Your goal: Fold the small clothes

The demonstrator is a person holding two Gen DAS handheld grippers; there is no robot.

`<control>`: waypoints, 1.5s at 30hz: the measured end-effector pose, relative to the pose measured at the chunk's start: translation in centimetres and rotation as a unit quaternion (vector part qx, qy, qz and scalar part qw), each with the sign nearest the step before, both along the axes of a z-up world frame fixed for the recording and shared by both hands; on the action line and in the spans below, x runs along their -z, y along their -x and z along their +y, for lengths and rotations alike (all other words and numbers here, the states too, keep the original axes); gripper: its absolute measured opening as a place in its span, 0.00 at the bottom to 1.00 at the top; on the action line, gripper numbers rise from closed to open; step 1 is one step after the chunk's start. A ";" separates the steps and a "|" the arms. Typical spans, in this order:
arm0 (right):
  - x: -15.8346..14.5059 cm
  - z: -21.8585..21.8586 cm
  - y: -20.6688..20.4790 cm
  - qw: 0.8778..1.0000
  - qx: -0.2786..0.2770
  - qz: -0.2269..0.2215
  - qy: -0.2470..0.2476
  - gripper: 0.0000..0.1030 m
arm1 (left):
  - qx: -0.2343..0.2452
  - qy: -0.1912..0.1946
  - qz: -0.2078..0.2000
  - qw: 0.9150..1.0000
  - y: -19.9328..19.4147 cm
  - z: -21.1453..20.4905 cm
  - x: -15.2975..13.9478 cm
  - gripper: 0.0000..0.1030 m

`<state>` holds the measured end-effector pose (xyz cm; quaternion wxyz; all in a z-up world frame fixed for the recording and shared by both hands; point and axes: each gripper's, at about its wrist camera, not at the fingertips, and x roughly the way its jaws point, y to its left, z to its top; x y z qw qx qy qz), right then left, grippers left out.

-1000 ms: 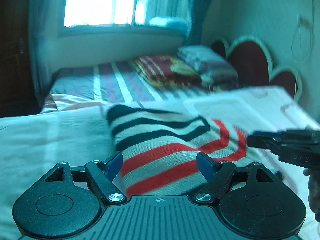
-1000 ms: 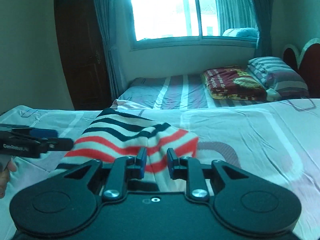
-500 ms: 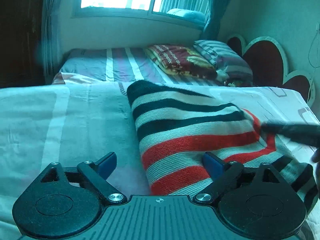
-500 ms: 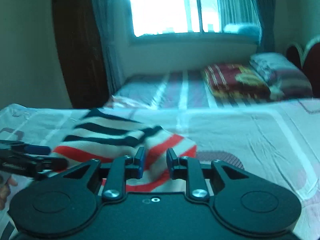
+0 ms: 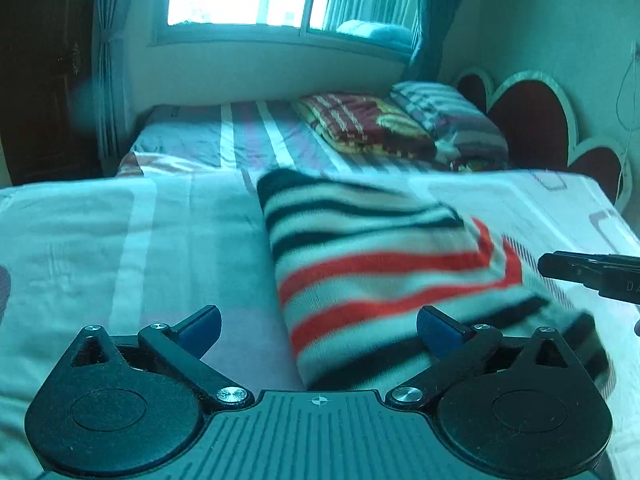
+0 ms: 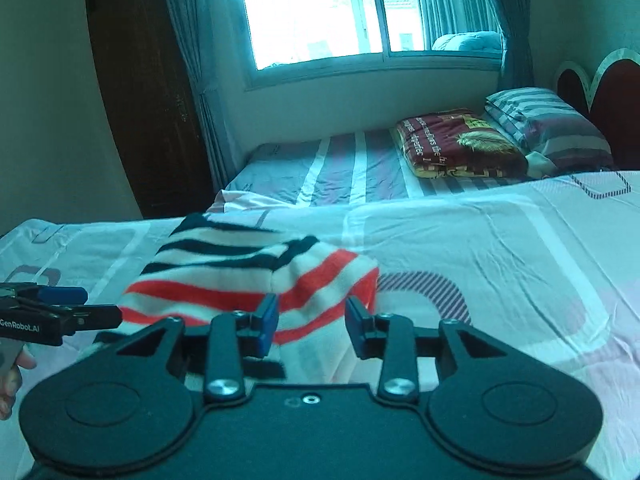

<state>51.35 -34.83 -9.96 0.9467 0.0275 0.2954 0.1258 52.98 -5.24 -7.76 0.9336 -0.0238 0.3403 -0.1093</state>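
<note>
A striped knit garment, white with black and red bands, lies folded on the pale patterned bed sheet. My left gripper is open just in front of the garment's near left edge and holds nothing. In the right wrist view the garment lies ahead and to the left. My right gripper is open over the garment's near right corner, with nothing between its fingers. Each gripper also shows from the side in the other's view: the right one and the left one.
A second bed with a striped sheet, a dark red folded blanket and a striped pillow lies beyond. A window, a dark wardrobe and a heart-shaped headboard stand around it.
My right gripper has opened and let go of the garment's folded corner. My left gripper stays open and has shifted a little leftwards of the garment.
</note>
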 end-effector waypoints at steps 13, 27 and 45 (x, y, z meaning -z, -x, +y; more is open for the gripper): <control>0.5 -2.0 1.1 0.997 0.024 0.054 -0.043 0.51 | -0.009 0.022 0.000 1.000 1.3 1.3 -0.7 1.00; 5.4 -9.5 -0.9 0.920 -0.009 0.209 -0.330 0.62 | 0.058 0.287 0.142 0.945 -0.4 6.5 4.2 0.87; 5.7 -4.7 -7.4 0.927 -0.123 0.233 -0.267 0.54 | 0.114 0.309 0.166 0.930 -5.9 3.7 6.5 0.81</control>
